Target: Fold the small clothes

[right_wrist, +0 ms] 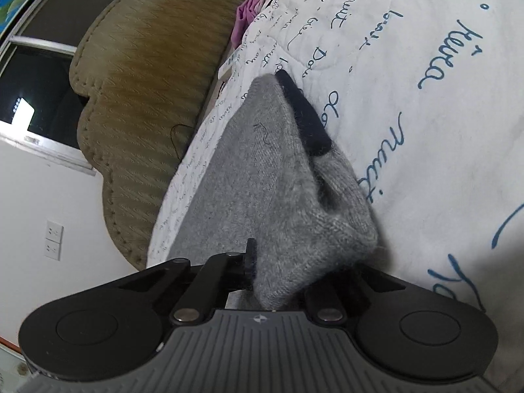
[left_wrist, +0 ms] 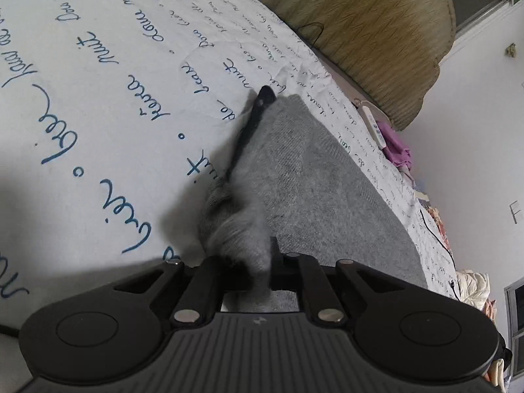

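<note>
The left gripper [left_wrist: 262,98] is clamped on the near edge of a grey knit [left_wrist: 327,190]. One black finger [left_wrist: 252,121] runs forward along the left rim of the cloth, its tip showing past the far corner, while the other finger is buried under bunched wool. The fabric is gathered into a blurred fold right at the gripper's mouth, and from there the knit spreads away to the right, lying flat on the sheet [left_wrist: 98,98]. No earlier picture is at hand, so only the clamp itself can be told.

The right gripper [right_wrist: 294,88] is likewise closed on the knit [right_wrist: 255,180]. Here the cloth rises from the mouth in a tent-like ridge, draped over the fingers. One finger [right_wrist: 304,114] pokes out on the right flank of the ridge, dark and fuzzy with lint; the other is hidden beneath the wool. To the left of this gripper the knit drops to the sheet [right_wrist: 425,131] and stretches off towards the headboard [right_wrist: 140,98].

The white sheet carries blue script. Beyond the knit, well apart from both grippers, a remote [left_wrist: 375,124] and a purple cloth [left_wrist: 396,147] lie near the headboard [left_wrist: 376,32].
</note>
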`<action>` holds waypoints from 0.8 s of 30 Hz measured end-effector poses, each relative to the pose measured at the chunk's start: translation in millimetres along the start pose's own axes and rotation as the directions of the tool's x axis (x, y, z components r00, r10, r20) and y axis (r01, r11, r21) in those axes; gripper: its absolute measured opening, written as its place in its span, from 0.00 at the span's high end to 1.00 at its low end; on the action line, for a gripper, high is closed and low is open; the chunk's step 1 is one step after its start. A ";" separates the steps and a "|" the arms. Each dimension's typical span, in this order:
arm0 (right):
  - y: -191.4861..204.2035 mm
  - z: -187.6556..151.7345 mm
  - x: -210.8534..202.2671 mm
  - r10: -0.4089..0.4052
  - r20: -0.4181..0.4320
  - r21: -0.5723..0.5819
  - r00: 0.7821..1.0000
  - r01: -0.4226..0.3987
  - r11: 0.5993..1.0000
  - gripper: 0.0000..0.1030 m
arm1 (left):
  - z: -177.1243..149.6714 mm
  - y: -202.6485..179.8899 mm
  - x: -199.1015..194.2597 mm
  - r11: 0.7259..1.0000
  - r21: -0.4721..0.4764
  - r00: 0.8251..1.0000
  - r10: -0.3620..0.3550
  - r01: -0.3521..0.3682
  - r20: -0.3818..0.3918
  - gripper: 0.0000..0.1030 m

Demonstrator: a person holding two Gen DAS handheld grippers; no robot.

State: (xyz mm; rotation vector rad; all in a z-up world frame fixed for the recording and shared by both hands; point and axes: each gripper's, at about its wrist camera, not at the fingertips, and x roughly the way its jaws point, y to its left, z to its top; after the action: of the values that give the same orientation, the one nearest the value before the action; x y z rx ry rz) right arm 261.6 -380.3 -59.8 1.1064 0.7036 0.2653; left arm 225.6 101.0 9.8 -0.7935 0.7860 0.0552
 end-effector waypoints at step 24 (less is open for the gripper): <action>31.0 -82.6 -174.5 0.072 -0.124 -0.166 0.990 -0.093 0.982 0.90 | -58.2 46.5 -156.3 0.996 0.052 0.991 -0.064 0.071 -0.114 0.94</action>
State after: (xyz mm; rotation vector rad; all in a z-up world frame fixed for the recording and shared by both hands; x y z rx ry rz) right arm 81.1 -398.8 13.3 0.9618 0.7262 0.4572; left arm 62.2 132.9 57.4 -0.7748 0.8631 -0.0723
